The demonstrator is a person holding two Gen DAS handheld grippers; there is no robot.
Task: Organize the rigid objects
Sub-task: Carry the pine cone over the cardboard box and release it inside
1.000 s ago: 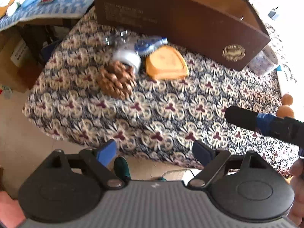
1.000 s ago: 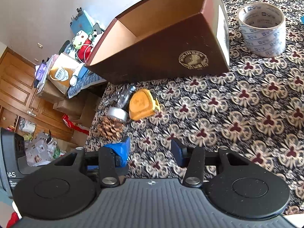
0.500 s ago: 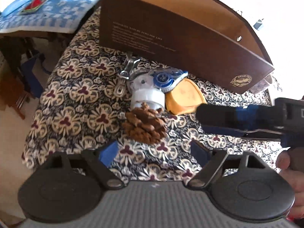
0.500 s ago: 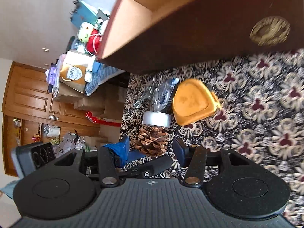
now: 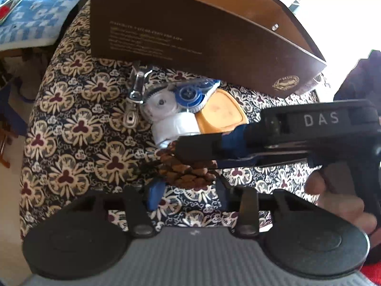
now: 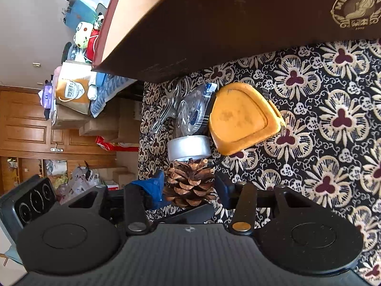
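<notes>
A brown pine cone lies on the flowered tablecloth, and both grippers straddle it. My left gripper is closing, and its blue pads meet the cone's sides at the fingertips. The right gripper reaches in from the right. Its jaws are closing slightly with the cone between them, and I see no clear press. Just beyond the cone sit a white cap, a yellow tape measure, a blue correction tape dispenser and a metal clip.
A tall brown cardboard box stands open-topped right behind the cluster. The table's edge drops off at the left, with room clutter and cartons beyond. A hand holds the right gripper's handle.
Both grippers moved in on the pine cone, which now sits between both pairs of fingers. The left jaws narrowed a great deal; the right jaws kept about the same gap.
</notes>
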